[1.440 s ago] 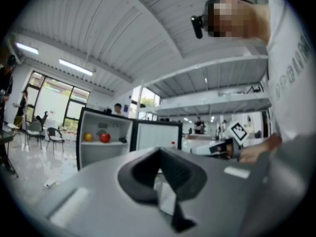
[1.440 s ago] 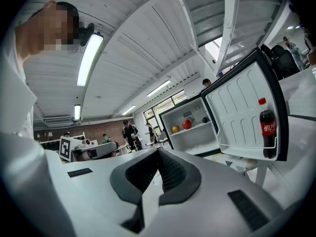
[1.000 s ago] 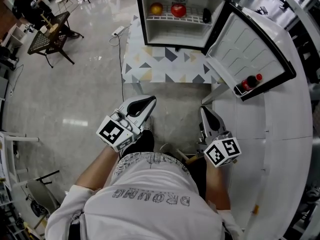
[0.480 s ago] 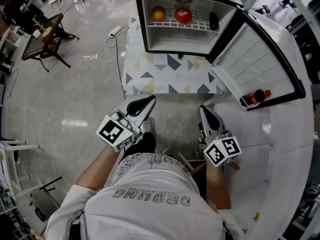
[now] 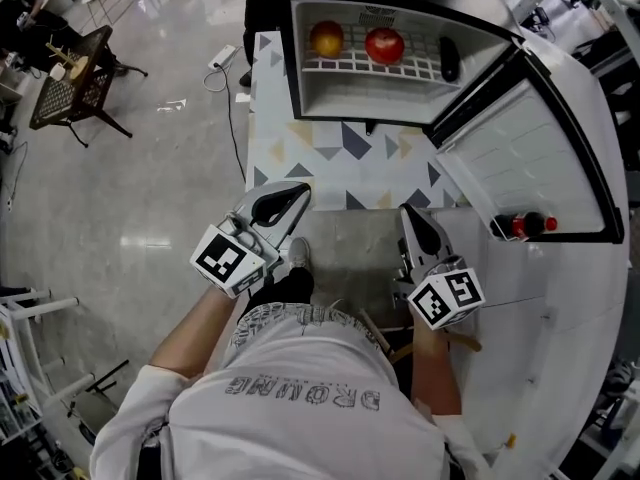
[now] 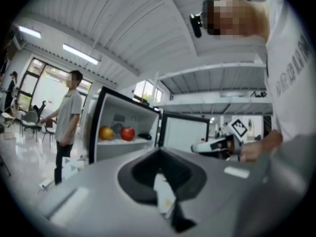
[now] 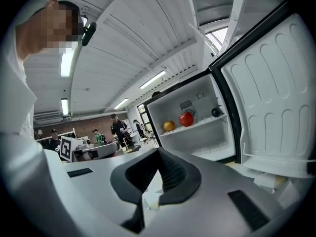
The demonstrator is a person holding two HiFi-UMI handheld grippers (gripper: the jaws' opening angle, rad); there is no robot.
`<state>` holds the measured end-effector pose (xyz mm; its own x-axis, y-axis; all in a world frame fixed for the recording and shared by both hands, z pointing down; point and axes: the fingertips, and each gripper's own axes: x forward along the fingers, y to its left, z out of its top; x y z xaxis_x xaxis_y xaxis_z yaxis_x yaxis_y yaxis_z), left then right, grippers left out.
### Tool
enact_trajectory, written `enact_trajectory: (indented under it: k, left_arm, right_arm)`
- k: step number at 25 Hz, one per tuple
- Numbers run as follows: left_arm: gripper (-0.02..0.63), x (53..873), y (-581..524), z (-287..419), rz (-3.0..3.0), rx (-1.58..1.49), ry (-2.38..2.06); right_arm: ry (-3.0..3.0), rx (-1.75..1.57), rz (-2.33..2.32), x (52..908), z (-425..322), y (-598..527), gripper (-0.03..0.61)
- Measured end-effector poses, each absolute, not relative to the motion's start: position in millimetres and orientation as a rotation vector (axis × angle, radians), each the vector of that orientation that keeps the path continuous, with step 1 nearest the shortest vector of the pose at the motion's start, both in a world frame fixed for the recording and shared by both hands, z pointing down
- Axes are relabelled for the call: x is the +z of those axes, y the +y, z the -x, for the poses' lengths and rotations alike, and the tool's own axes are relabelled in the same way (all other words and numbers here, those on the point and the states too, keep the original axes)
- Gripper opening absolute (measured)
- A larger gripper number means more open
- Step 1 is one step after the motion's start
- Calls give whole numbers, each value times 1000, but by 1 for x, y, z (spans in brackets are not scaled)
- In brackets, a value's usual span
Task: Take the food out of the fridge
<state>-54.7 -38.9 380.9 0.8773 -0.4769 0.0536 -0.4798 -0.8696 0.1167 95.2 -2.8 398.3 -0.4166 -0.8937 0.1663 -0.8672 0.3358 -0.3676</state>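
Nearing: I am bringing both grippers closer to the open black mini fridge (image 5: 350, 93). Left gripper (image 5: 292, 196) and right gripper (image 5: 412, 218) are travelling clenched, empty. Round orange fruit (image 5: 326, 38) and shiny red apple (image 5: 384, 44) are sitting on its wire shelf (image 5: 420, 66); jaws need opening before entering level.

On the fridge (image 5: 300, 78) shelf, right of the red fruit (image 5: 385, 44), sits a dark thing (image 5: 449, 58) too small for me to name. The bottle (image 5: 525, 226) in the fridge door (image 5: 520, 158) is half hidden by its frame. The picture's top edge cuts off a person (image 5: 262, 8) left of the fridge.
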Motion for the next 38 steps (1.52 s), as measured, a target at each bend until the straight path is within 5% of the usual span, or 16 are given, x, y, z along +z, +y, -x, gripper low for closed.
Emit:
enact_trajectory:
  k: [38]
  left_arm:
    - [6, 380, -185, 76, -2924, 25, -656]
  right_arm:
    - [2487, -551, 1730, 379, -69, -170, -8]
